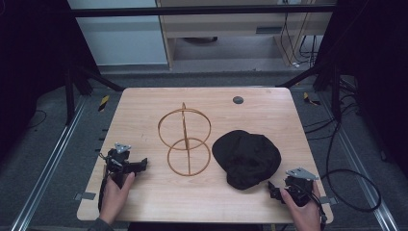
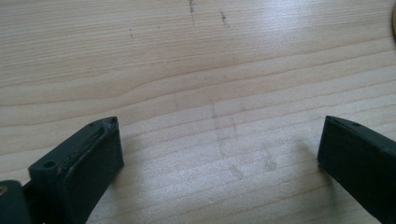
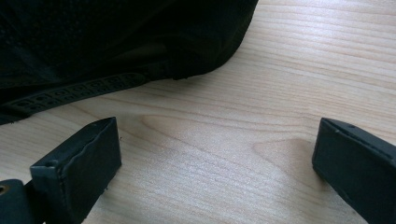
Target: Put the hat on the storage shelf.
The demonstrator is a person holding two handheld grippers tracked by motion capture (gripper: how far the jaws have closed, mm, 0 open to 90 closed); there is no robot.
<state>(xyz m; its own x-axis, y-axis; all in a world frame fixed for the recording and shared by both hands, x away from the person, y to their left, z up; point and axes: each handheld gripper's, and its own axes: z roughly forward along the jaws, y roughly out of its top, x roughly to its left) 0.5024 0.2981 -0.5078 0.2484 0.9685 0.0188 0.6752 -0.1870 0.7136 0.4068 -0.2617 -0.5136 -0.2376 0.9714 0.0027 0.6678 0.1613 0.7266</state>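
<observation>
Currently, a black cap [image 1: 246, 158] is seen lying flat on the wooden table [image 1: 144, 197], in the lower right of the high view, just right of a wire stand [image 1: 184, 140] made of two rings on a post near the centre. The right gripper [image 1: 274, 190] is held at the lower right of the frame, close below the cap's edge but not touching it; in the right gripper view its jaws are spread wide over bare wood, with the cap [image 3: 116, 42] and its strap across the upper left. The left gripper [image 1: 140, 165] is held at the lower left, released likewise, its jaws wide apart with nothing between them.
</observation>
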